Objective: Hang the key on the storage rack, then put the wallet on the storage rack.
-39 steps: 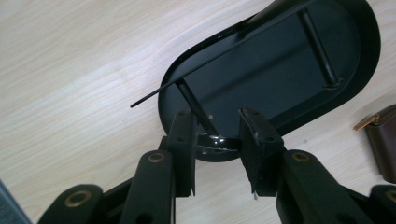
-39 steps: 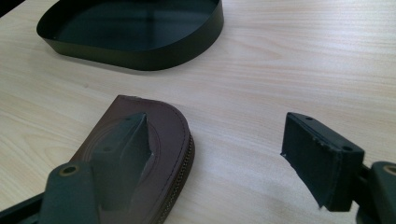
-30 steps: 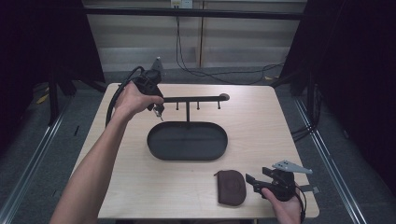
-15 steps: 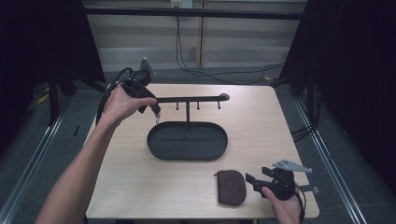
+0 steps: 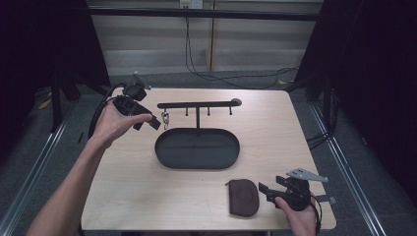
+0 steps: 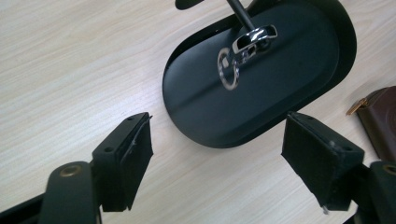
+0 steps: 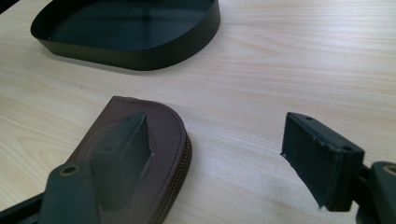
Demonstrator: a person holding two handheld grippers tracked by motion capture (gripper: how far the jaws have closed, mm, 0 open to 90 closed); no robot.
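Observation:
A silver key ring (image 5: 165, 118) (image 6: 233, 60) hangs from the leftmost hook of a black T-shaped rack (image 5: 196, 104). The rack rises from a black oval tray (image 5: 162, 147) (image 6: 280, 98) (image 7: 140, 46). My left gripper (image 5: 153, 123) (image 6: 217, 163) is held in the air just left of the key ring, open and holding nothing. A brown zip pouch (image 5: 242, 196) (image 7: 159, 121) (image 6: 380, 116) lies flat near the table's front edge. My right gripper (image 5: 263, 191) (image 7: 219, 158) rests open beside it, its left jaw over the pouch's edge.
The light wooden table (image 5: 123, 187) has bare wood left of and in front of the tray. Cables (image 5: 196, 64) run across the floor behind the table. Dark curtains stand at both sides.
The left hand has drawn back to the left from the rack's left hook, and the key ring now hangs free of the jaws. The right gripper has stayed put.

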